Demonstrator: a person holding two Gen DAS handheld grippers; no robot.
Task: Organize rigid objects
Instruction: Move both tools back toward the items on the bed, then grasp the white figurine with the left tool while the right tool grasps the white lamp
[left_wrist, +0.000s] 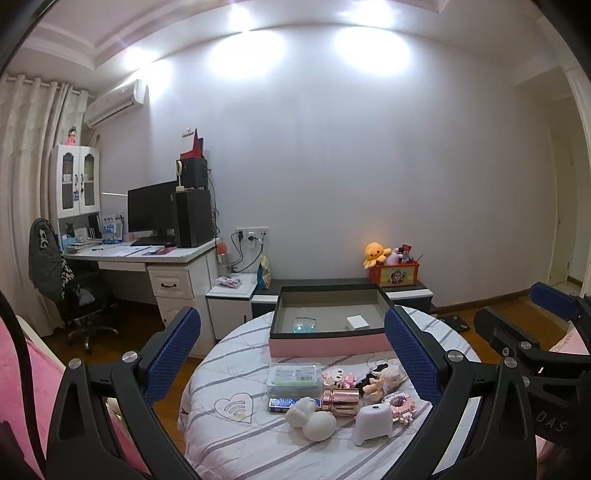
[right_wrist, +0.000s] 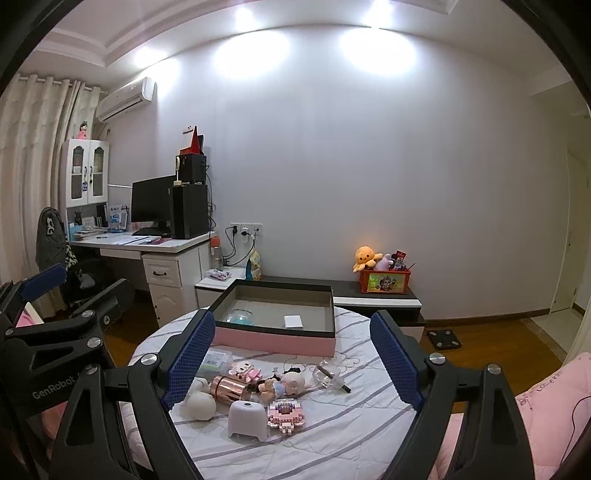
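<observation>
Rigid objects lie in a loose cluster on the near half of a round table (left_wrist: 221, 435) covered with a striped quilted cloth. Nearest stands a small white stool-shaped piece (right_wrist: 248, 419), upright, with a pale round ball (right_wrist: 201, 405) to its left and a pink brick model (right_wrist: 285, 411) lying flat just to its right. Behind these a rose-gold cylinder (right_wrist: 229, 388) lies on its side, long axis running left to right, close beside a small doll (right_wrist: 284, 384) also lying down with its head to the right. A clear plastic case (left_wrist: 294, 376) with a barcode label sits flat further left, partly hidden behind the right gripper's left finger in the right wrist view. A clear glass-like piece with a dark stick (right_wrist: 330, 374) is hard to make out. Beyond the cluster a shallow pink-sided box (right_wrist: 275, 341) rests with its long side across the table, holding a bluish transparent item (right_wrist: 240, 317) and a small white block (right_wrist: 293, 321) well apart. The left gripper (left_wrist: 291, 334) and the right gripper (right_wrist: 291, 338) both hang above the near edge, jaws spread wide, nothing between them. Each gripper's body is cut off at the frame bottom. Far behind stand a low bench (right_wrist: 376, 299) with a red toy crate (right_wrist: 384, 281) and a yellow plush (right_wrist: 365, 257).
</observation>
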